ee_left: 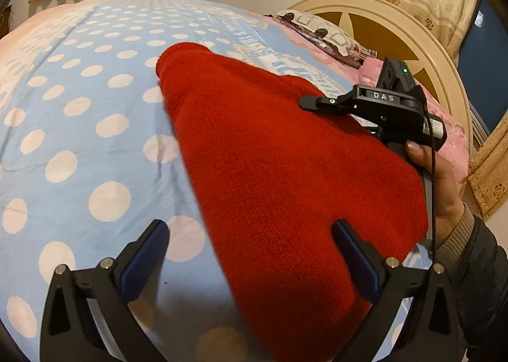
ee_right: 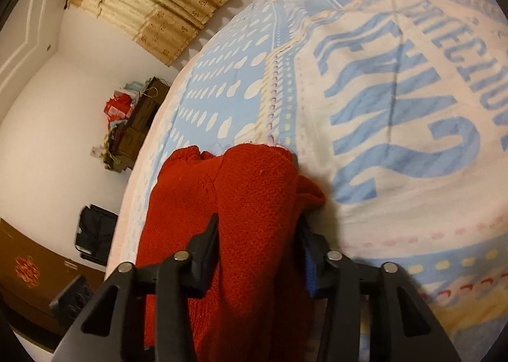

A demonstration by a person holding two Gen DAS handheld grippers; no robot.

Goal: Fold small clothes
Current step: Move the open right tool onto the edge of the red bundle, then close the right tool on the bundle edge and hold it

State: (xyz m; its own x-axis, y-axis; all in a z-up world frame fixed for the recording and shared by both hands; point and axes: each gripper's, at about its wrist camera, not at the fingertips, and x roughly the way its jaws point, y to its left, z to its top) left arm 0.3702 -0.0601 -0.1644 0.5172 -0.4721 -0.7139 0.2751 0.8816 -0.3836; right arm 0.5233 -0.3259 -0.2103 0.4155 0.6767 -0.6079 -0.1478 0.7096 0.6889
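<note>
A red knitted garment [ee_left: 285, 171] is spread on the bed, lying partly on the blue dotted part of the bedsheet [ee_left: 79, 114] and partly on its white lettered panel. In the right wrist view a raised fold of the knit [ee_right: 254, 203] is bunched between the right tongs [ee_right: 257, 251]; the jaws stand part way closed with wool filling the gap, and the pads appear to press on it, so the fold is judged to be held. It is probably gripped there so that this side can be carried over the rest of the garment.

The left tongs [ee_left: 250, 254] are spread wide above the near end of the garment, one pad over the sheet and the other over the wool, with nothing held. They are judged to be placed ready to take the near edge.

The garment's left edge runs diagonally across the dotted sheet, where plenty of bare bed is left for laying the fold. To the right, the headboard [ee_left: 412, 54] and a pink pillow [ee_left: 451, 127] are close, so less room is offered on that side.
</note>
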